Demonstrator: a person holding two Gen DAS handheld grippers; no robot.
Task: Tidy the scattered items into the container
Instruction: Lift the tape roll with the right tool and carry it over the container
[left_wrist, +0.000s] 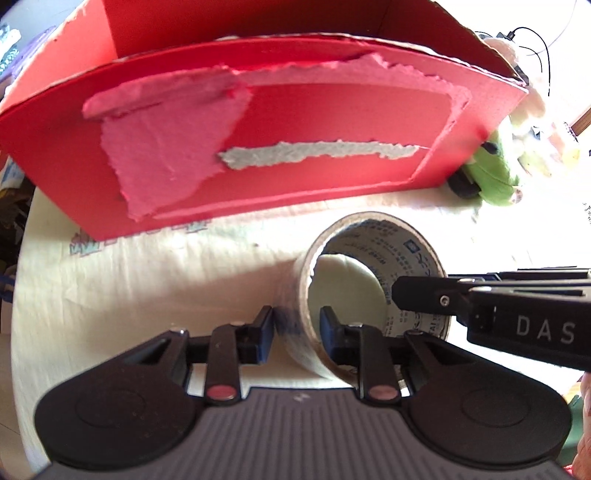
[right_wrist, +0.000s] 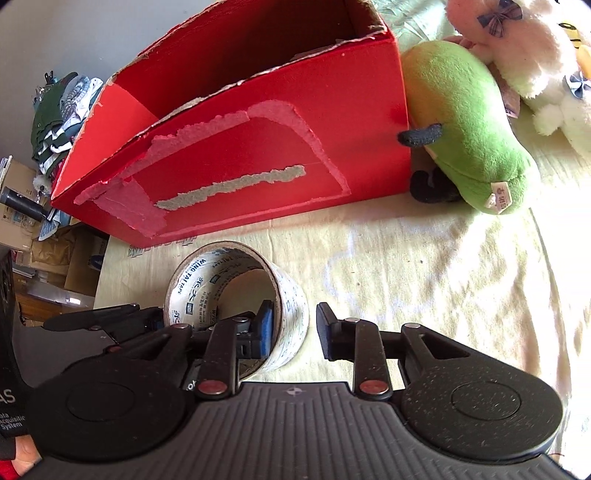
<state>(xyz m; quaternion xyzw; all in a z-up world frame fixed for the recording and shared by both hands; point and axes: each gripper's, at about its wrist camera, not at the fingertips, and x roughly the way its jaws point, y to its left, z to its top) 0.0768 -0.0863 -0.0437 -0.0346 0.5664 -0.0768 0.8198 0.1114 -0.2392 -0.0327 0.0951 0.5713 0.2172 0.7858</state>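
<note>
A roll of clear packing tape (left_wrist: 373, 273) lies flat on the cream cloth in front of the red cardboard box (left_wrist: 258, 122). My left gripper (left_wrist: 296, 328) straddles the roll's left wall, one finger outside and one inside the core, jaws a little apart around the wall. My right gripper (right_wrist: 293, 328) straddles the roll's (right_wrist: 236, 291) right wall the same way, left finger inside, right finger outside with a gap. The right gripper's finger (left_wrist: 424, 291) shows in the left wrist view at the roll's right rim. The box (right_wrist: 236, 147) is open on top.
A green plush toy (right_wrist: 465, 129) leans against the box's right side, with a white plush (right_wrist: 528, 48) behind it. The green plush also shows in the left wrist view (left_wrist: 491, 170). Piled clothes and cardboard boxes (right_wrist: 59, 110) sit beyond the table's left edge.
</note>
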